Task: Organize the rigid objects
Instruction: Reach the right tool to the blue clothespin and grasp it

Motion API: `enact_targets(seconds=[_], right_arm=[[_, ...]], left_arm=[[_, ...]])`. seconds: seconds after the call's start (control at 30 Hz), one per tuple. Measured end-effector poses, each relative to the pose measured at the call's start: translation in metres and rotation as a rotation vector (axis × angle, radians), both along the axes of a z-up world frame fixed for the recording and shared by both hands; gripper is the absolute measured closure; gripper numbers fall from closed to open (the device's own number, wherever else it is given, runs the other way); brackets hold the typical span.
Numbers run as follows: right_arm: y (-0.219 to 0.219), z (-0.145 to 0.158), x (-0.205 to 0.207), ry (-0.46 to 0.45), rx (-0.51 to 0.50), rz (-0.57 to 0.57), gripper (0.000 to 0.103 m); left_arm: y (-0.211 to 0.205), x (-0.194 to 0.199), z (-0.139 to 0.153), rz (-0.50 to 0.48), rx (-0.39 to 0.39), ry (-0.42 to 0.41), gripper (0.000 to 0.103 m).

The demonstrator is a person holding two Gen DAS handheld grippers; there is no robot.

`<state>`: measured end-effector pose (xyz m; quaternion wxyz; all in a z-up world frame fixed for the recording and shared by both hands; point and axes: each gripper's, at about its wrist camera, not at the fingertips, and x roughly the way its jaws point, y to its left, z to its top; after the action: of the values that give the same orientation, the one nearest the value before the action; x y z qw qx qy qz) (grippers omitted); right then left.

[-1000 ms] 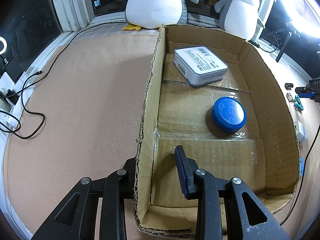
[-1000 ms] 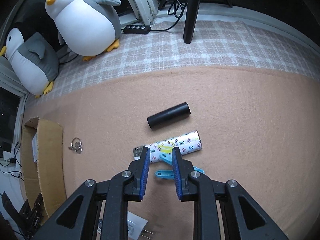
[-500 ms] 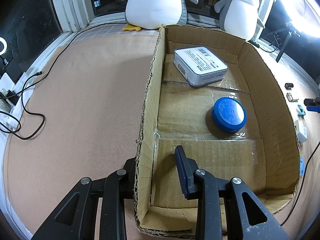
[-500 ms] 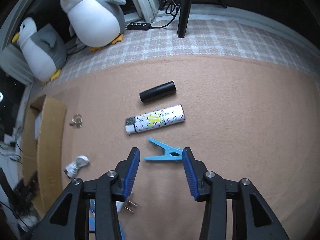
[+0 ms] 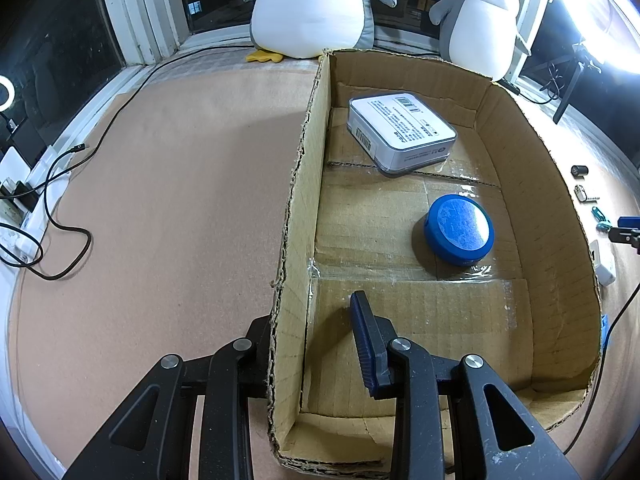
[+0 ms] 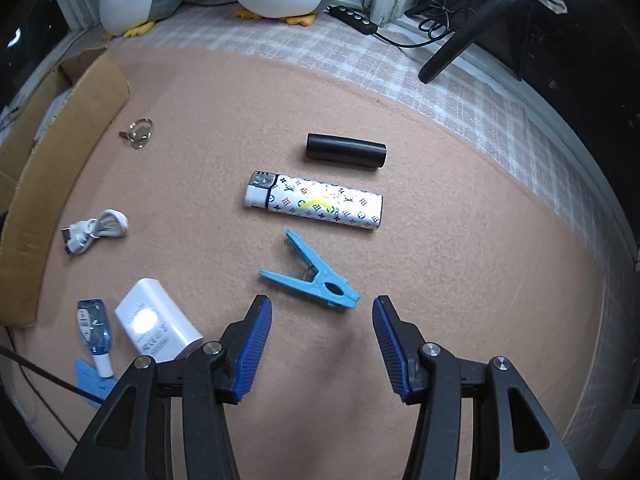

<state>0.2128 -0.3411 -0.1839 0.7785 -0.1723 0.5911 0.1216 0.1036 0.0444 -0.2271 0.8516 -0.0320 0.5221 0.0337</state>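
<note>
My left gripper straddles the near left wall of the cardboard box and stays shut on it; its left finger is hidden behind the wall. Inside the box lie a white flat case and a blue round tin. My right gripper points down at the felt with its jaws opening and nothing between them. A light blue clothes peg lies just beyond its fingertips. Farther on are a patterned white lighter and a black cylinder.
Left of the peg lie a key ring, a coiled white cable, a white charger and a blue correction tape. The box's side stands at the far left. Two plush penguins and black cables border the mat.
My right gripper has rolled and shifted over the mat, and its jaws have spread wide; the peg now lies just ahead of its tips. The left gripper and box have not moved.
</note>
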Motion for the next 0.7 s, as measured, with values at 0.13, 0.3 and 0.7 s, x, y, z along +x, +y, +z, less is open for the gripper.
enact_targets(seconds=[0.13,0.3,0.7], right_arm=[[0.003,-0.005,0.006,-0.006,-0.012,0.023,0.055],[0.004,-0.009,0.013,-0.017,-0.015,0.028,0.055],[0.001,-0.012,0.017,0.009,0.087,-0.02,0.069]], left_arm=[[0.001,0.0,0.0,0.0,0.002,0.0,0.071],[0.0,0.0,0.0,0.001,0.001,0.0,0.071],[0.0,0.0,0.0,0.0,0.002,0.0,0.071]])
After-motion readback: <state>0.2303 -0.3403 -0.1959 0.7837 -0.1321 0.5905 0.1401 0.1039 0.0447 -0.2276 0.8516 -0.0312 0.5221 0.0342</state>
